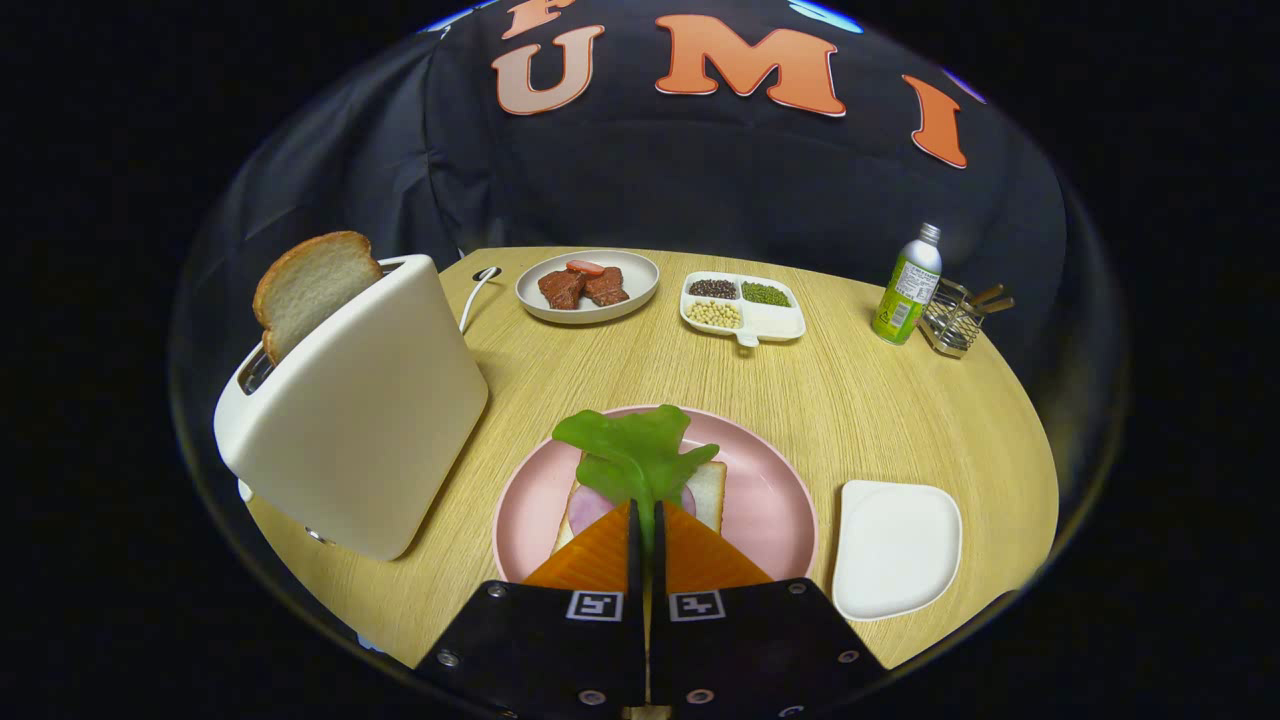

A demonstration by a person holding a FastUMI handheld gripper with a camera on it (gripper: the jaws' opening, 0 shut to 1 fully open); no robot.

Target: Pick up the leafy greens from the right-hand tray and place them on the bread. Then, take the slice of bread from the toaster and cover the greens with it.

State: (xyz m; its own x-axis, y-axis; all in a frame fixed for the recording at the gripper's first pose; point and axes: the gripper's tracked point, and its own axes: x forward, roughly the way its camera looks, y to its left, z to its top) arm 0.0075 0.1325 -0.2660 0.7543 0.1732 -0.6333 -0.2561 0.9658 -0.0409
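Note:
My gripper (646,512) is shut on the stem of the leafy greens (632,452), which hang over the pink plate (770,500). On that plate lies a bread slice (708,490) with a pinkish slice of ham (588,506) on it, right under the leaf. Whether the greens touch the bread I cannot tell. Left of the plate stands a white toaster (365,420) with a slice of bread (308,285) sticking up out of its slot. The white tray (895,545) right of the plate is bare.
Beyond the plate sit a grey dish (640,275) with meat pieces and a divided white dish (775,322) of beans. A green bottle (908,288) and a wire rack (955,318) stand at the far right of the round wooden table (870,410).

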